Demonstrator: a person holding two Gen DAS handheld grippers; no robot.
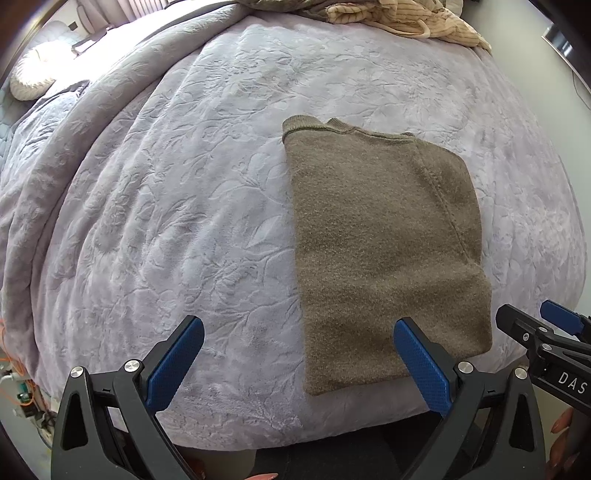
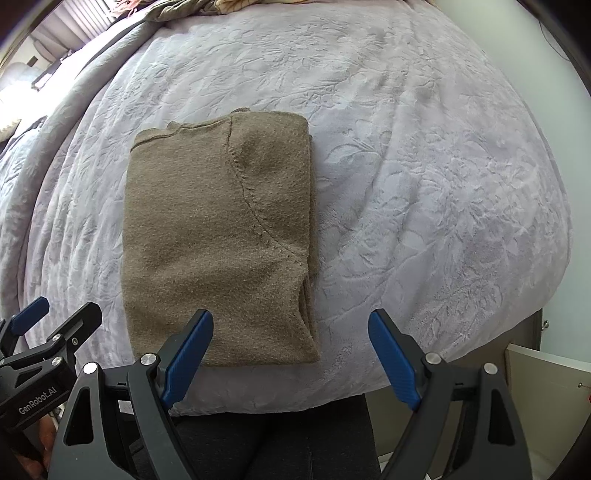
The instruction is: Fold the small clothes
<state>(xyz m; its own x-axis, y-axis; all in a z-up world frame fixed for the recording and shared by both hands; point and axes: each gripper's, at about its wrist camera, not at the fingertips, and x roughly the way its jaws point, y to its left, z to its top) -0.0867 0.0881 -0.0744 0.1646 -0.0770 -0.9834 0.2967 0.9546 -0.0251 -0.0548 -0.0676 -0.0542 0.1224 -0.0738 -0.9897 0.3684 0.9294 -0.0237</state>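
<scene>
An olive-brown knit garment [image 1: 384, 243] lies folded into a flat rectangle on the lilac bedspread [image 1: 184, 192], its ribbed neckline at the far end. It also shows in the right wrist view [image 2: 218, 236]. My left gripper [image 1: 299, 332] is open and empty, held above the garment's near left corner. My right gripper [image 2: 291, 332] is open and empty, above the garment's near right corner. Each gripper's tip shows at the edge of the other view: the right gripper [image 1: 532, 325] and the left gripper [image 2: 59, 314].
A pile of unfolded clothes, striped cream [image 1: 406, 18] and olive, lies at the far end of the bed. A pillow [image 1: 33, 74] sits far left. The bed's near edge runs just below the garment; a wooden cabinet [image 2: 546, 373] stands at the right.
</scene>
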